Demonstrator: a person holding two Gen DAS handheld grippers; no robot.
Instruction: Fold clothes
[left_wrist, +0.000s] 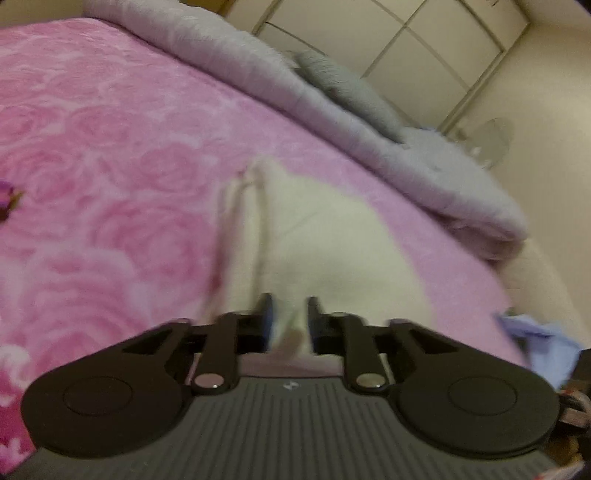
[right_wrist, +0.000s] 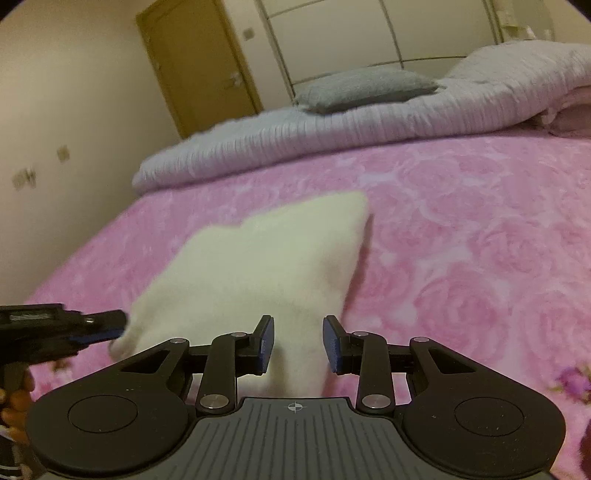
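A cream white garment (left_wrist: 317, 243) lies folded on the pink rose-patterned bedspread (left_wrist: 110, 147). My left gripper (left_wrist: 290, 321) has its jaws a small gap apart with the garment's near corner between them; the view is blurred, so the grip is unclear. In the right wrist view the same garment (right_wrist: 258, 266) lies on the bedspread (right_wrist: 461, 240). My right gripper (right_wrist: 298, 345) is open, its jaws on either side of the garment's near edge. The left gripper (right_wrist: 110, 326) shows at the garment's left corner.
A grey-lilac duvet (right_wrist: 332, 129) is bunched along the far side of the bed with a grey pillow (right_wrist: 362, 88) on it. A blue cloth (left_wrist: 535, 343) lies at the bed's right edge. A door (right_wrist: 199, 70) and wardrobe stand beyond.
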